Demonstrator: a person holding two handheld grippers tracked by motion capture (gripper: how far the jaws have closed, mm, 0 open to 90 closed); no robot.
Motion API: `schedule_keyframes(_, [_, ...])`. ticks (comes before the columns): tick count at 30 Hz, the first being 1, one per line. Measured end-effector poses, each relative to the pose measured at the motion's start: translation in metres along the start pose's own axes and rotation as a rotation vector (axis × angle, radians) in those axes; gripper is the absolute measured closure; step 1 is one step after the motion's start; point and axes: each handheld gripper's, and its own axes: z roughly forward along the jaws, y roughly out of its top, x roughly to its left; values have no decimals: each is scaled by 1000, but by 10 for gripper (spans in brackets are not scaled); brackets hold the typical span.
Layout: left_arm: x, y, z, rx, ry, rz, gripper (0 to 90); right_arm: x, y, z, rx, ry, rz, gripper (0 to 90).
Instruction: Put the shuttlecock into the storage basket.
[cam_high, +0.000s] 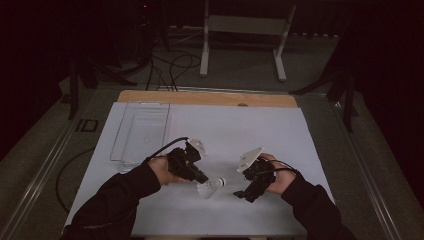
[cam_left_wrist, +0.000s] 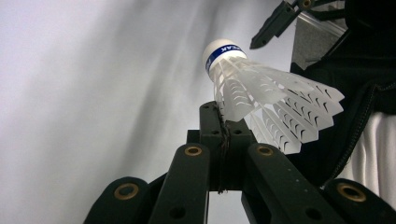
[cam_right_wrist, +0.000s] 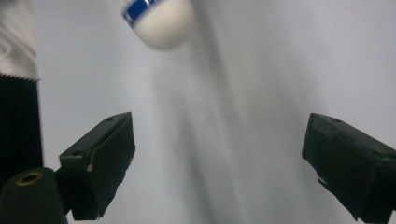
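1. Shuttlecock (cam_left_wrist: 261, 93) sits nearest, skirt edge pinched in your clenched left tool (cam_left_wrist: 223, 122), cork (cam_right_wrist: 161, 21) raised over the surface (cam_high: 240, 125).
2. Thin grip: the skirt may slip or crush.
3. Right tool (cam_right_wrist: 219, 163) gapes empty; closing early could knock it loose.

Table (cam_high: 210, 98) at centre frame, its wooden top showing as a bare strip along the far edge. A white sheet (cam_high: 260, 135) covers nearly all of the surface, running to the near edge. A clear plastic tray (cam_high: 142, 131) lies flat on the sheet in its upper left part, long side running away from the viewer.
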Motion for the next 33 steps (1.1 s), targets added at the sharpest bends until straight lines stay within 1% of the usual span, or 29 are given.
schedule_keyframes(1, [1,-1,-2,-3,3,-1,900,-1,-1,-1,-10,-1,7,94])
schedule_keyframes(3, [1,-2,-6,-12,14,0,900,-1,-4,-2,-18,-15,22,94])
schedule_keyframes(4, [1,-2,-8,-15,15,-1,900,-2,-5,-3,-21,-13,23,94])
schedule_keyframes(5, [1,-2,-9,-13,18,0,900,-2,-7,-3,-24,-22,34,94])
schedule_keyframes(6, [1,-3,-11,-16,21,3,900,-2,-8,-3,-25,-21,41,94])
schedule_keyframes(7, [1,-4,-12,-17,26,2,900,-2,-10,-3,-27,-19,45,94])
schedule_keyframes(8, [1,-4,-13,-20,29,4,900,-1,-11,-2,-30,-27,46,94])
schedule_keyframes(10, [1,-5,-15,-20,37,6,900,-1,-14,-2,-36,-12,53,94])
schedule_keyframes(11, [1,-5,-16,-20,45,4,900,-1,-15,-2,-42,-19,59,94])
schedule_keyframes(14, [1,-6,-21,-25,60,4,900,0,-18,-2,-60,-17,72,94])
schedule_keyframes(17, [2,-9,-28,-38,77,2,900,0,-23,-3,-78,-23,82,94])
schedule_keyframes(18, [2,-9,-28,-38,77,2,900,0,-23,-3,-78,-23,82,94])
schedule_keyframes(19, [2,-11,-34,-51,90,-2,900,0,-27,-3,-93,-26,91,94])
schedule_keyframes(21, [3,-13,-39,-64,101,-10,900,0,-32,-4,-110,-29,101,94])
schedule_keyframes(22, [4,-14,-41,-68,108,-15,900,0,-35,-3,-119,-39,106,94])
schedule_keyframes(24, [5,-16,-47,-81,124,-31,900,-1,-40,-2,-131,-42,121,94])
schedule_keyframes(26, [6,-18,-51,-94,129,-37,900,0,-45,-2,-144,-67,134,94])
schedule_keyframes(28, [7,-19,-56,-105,143,-46,900,0,-50,-2,-165,-68,145,94])
schedule_keyframes(29, [7,-19,-58,-109,144,-46,900,1,-53,-2,-177,-79,155,94])
schedule_keyframes(31, [7,-20,-63,-113,157,-51,900,0,-57,-2,-193,-84,148,94])
schedule_keyframes(32, [7,-21,-66,-117,160,-49,900,1,-60,-3,-202,-99,163,94])
schedule_keyframes(33, [8,-21,-68,-124,167,-54,900,1,-62,-3,-211,-115,166,94])
